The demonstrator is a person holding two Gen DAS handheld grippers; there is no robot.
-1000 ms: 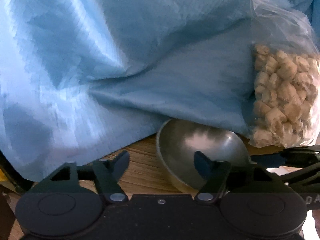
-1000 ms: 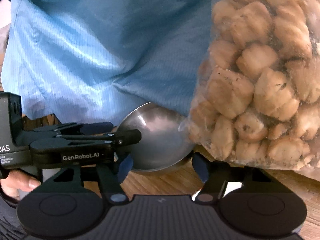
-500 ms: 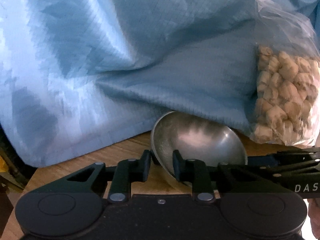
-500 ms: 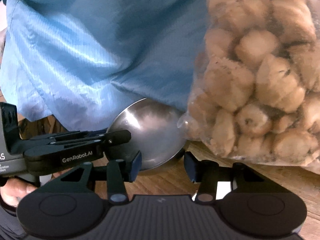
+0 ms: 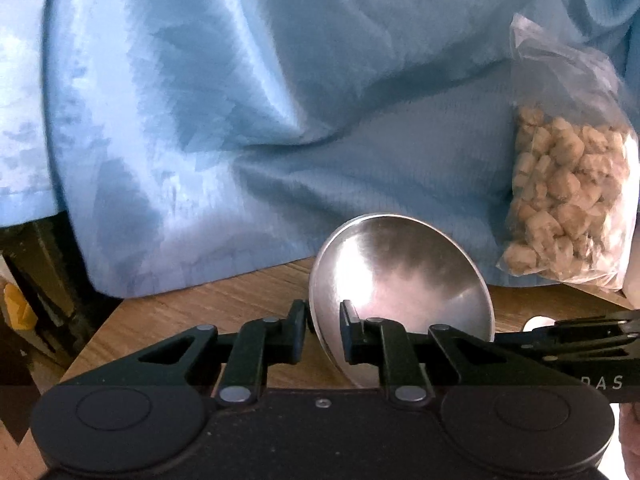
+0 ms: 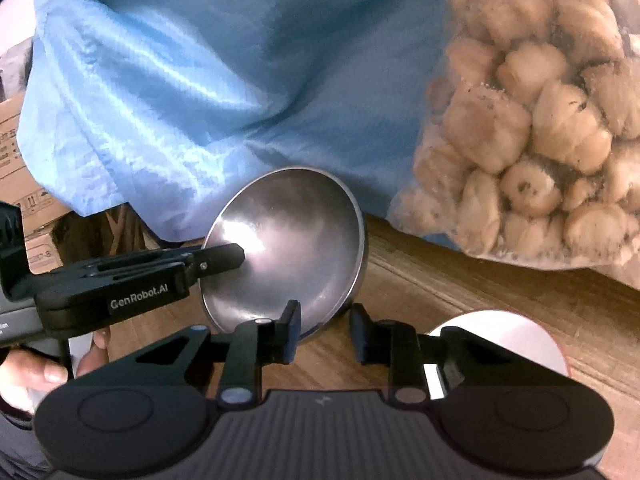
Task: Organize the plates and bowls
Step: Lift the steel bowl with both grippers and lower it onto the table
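Note:
A steel bowl point(image 5: 400, 280) is tipped up on the wooden table point(image 5: 200, 312), its hollow facing both cameras. My left gripper point(image 5: 324, 322) is closing on the bowl's left rim, one finger inside and one outside, and the pads grip the wall. In the right wrist view the same bowl point(image 6: 288, 240) shows the left gripper's finger point(image 6: 224, 256) lying against its inner wall. My right gripper point(image 6: 325, 330) is closing around the bowl's lower right rim. The rim sits between its fingers, and a gap still shows beside the pads.
A white plate point(image 6: 500, 328) lies on the table right of the bowl. A clear bag of pale dough pieces point(image 6: 540, 120) and a blue cloth point(image 5: 280, 100) hang close behind. A cardboard box point(image 6: 20, 160) stands far left, and a hand point(image 6: 40, 372) holds the left gripper.
Both grippers have narrowed from wide open. The left one has shifted onto the bowl's left rim, and the bowl has tipped up steeply. The white plate has come into the right view.

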